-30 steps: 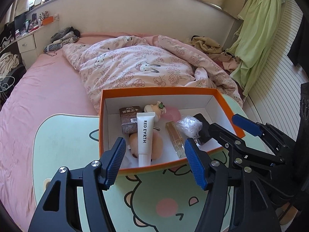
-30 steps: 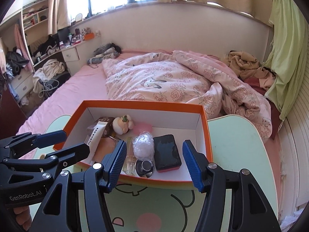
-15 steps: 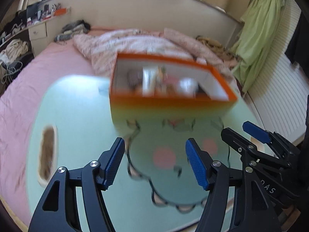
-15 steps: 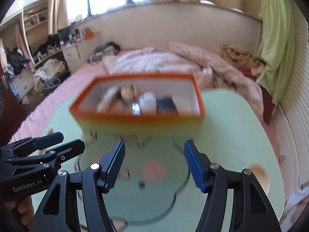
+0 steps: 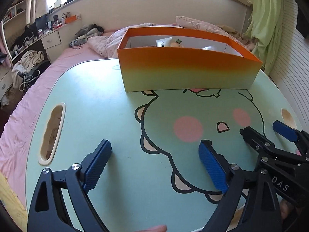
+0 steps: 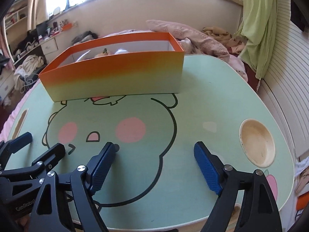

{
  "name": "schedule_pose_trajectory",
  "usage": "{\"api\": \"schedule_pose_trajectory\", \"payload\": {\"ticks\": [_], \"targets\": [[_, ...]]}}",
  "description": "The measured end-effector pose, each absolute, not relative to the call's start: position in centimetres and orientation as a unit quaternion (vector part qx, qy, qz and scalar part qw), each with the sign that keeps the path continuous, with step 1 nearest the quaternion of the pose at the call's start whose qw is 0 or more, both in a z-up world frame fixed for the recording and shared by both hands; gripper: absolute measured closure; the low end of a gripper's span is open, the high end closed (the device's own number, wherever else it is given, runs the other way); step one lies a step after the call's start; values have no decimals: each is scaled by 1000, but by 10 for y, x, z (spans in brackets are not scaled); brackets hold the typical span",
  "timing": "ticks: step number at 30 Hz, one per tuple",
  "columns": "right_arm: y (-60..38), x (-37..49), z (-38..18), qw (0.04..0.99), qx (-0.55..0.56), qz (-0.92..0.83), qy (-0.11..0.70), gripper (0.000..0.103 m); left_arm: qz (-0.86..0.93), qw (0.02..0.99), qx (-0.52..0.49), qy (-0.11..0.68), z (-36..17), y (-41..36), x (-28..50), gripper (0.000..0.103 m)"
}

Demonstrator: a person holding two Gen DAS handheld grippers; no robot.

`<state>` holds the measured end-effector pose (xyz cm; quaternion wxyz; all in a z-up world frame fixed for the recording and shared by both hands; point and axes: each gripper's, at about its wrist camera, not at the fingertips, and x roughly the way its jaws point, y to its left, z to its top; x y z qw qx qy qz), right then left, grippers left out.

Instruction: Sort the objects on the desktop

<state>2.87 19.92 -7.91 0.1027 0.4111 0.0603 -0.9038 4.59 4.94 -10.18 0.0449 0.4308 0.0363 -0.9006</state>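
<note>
Both grippers hang low over the green counter [image 5: 92, 96], and each is spreading its jaws with nothing between them: left gripper [image 5: 154, 164] released, right gripper [image 6: 154, 164] likewise. A second ago they hovered right over the open orange box [image 5: 183, 71], looking down on the tube, toy and other bits inside; now they have pulled back and dropped, so only the box's near wall and a few tops show. My reading: the things are already sorted into the box, and the hands are retiring.
</note>
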Motion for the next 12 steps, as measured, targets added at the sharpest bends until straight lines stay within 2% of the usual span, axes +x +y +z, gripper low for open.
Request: {"api": "schedule_pose_trajectory", "payload": {"ticks": [4,12], "targets": [[201,28,-79,105,411,-904,60,19,-895,58,440,43,-104,45,46,0],[201,27,-79,108,411,-903,61,19,-895,50,442,40,-106,48,44,0]]}}
